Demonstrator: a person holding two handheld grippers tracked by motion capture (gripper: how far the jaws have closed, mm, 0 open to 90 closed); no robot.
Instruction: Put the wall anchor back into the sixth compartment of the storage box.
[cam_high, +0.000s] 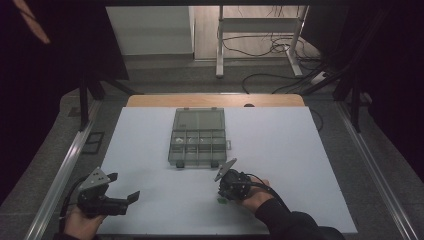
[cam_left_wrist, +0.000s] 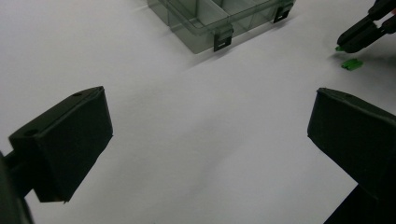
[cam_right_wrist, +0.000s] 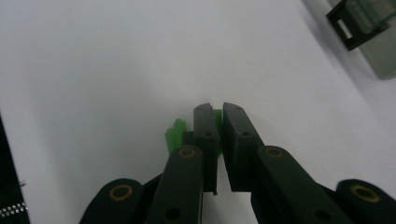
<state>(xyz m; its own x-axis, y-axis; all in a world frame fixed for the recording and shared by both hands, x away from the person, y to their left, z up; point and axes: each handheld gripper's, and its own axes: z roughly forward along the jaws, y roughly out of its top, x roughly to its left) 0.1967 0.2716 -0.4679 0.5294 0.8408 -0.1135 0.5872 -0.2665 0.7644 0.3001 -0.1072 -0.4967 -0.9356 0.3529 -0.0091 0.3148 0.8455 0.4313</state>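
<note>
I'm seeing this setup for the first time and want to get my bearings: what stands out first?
A clear plastic compartment box with its lid open sits mid-table on the white tabletop. Near the front edge, the right gripper has its fingers nearly closed on a small green plastic piece, with a second green piece lying just beside it. The left gripper rests wide open at the front left.
</note>
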